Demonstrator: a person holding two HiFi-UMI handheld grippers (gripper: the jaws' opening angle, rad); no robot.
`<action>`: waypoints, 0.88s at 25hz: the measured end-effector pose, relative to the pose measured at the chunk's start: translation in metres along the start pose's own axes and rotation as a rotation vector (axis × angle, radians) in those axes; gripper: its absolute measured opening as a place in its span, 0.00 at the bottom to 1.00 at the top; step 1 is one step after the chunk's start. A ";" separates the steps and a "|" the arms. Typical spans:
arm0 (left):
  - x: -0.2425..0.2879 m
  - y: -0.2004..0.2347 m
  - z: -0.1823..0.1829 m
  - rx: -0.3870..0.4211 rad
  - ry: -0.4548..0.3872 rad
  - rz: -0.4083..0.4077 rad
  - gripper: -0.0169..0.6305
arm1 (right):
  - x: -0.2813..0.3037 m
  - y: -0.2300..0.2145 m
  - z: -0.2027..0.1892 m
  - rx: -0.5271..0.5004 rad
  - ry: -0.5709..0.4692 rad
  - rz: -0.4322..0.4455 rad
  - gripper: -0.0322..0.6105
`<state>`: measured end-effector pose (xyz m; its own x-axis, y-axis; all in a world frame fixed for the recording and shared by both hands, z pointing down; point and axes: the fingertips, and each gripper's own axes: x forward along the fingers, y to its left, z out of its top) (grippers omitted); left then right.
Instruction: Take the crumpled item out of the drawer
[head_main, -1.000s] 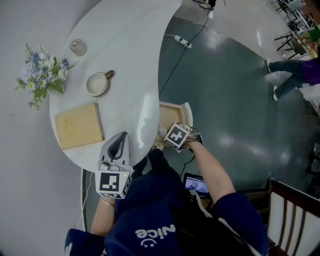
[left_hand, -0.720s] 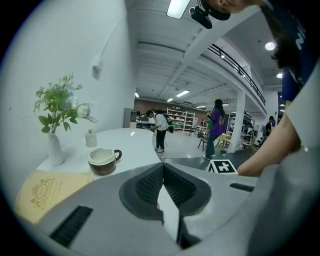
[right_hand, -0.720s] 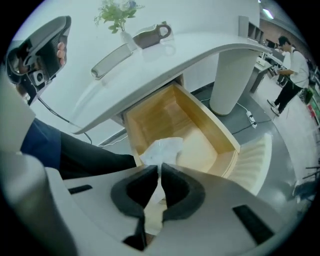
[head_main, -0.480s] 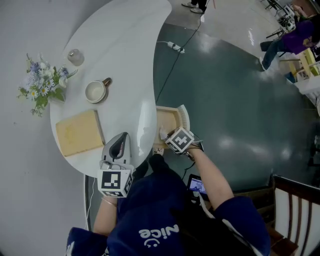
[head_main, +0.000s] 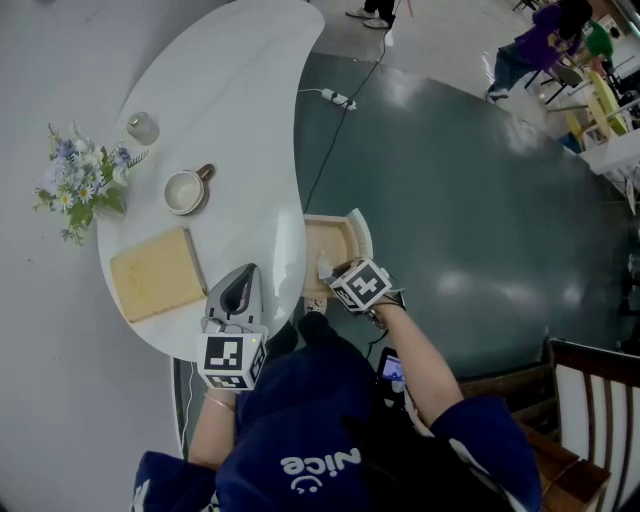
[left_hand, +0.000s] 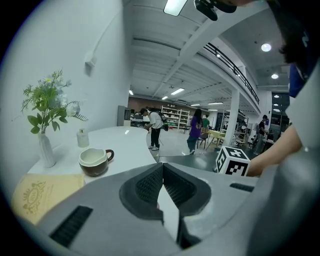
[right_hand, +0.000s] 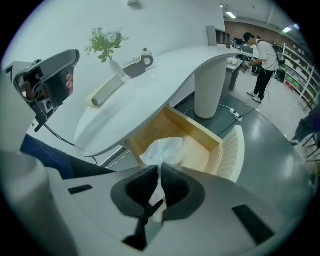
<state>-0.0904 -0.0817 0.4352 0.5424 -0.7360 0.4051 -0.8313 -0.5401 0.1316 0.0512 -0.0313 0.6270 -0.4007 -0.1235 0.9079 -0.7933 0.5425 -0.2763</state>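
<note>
The right gripper (head_main: 327, 272) points steeply down over the open drawer (head_main: 358, 226), which sticks out from under the right edge of the white bench (head_main: 230, 90). Its fingers (right_hand: 172, 175) are clenched on the crumpled white item (right_hand: 162, 149), pinching a fold of it. The rest of the item bulges out beyond the fingertips, over the near left part of the drawer's pale wooden floor. Whether its lower end touches the wood cannot be told. The drawer's ribbed white front panel (right_hand: 234, 150) stands on the right, away from the bench.

The left gripper (head_main: 240, 280) sits over the near edge of the bench, pointing towards the far side. Its fingers (left_hand: 150, 182) are clenched together, tips touching, with nothing between them.

On the bench, just left of that gripper, lies a yellowish mat (head_main: 155, 272). Beyond the mat stands a cup (head_main: 186, 192) with a dark handle, and farther off a small jar (head_main: 142, 127). A vase of flowers (head_main: 82, 175) stands at the bench's left edge, near the wall. A power strip (head_main: 335, 98) with its cable lies on the dark floor beyond the drawer.
</note>
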 end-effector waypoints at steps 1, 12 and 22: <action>0.001 -0.001 0.000 0.000 0.002 -0.003 0.03 | -0.002 0.000 0.000 0.006 -0.007 -0.005 0.09; 0.008 -0.009 -0.002 0.006 0.012 -0.036 0.03 | -0.030 0.008 0.010 0.076 -0.092 -0.038 0.09; 0.012 -0.031 0.016 0.016 -0.030 -0.076 0.03 | -0.064 0.009 0.019 0.064 -0.212 -0.123 0.09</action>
<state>-0.0564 -0.0803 0.4211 0.6074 -0.7042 0.3675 -0.7856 -0.6010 0.1468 0.0609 -0.0338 0.5606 -0.3812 -0.3602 0.8514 -0.8666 0.4600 -0.1933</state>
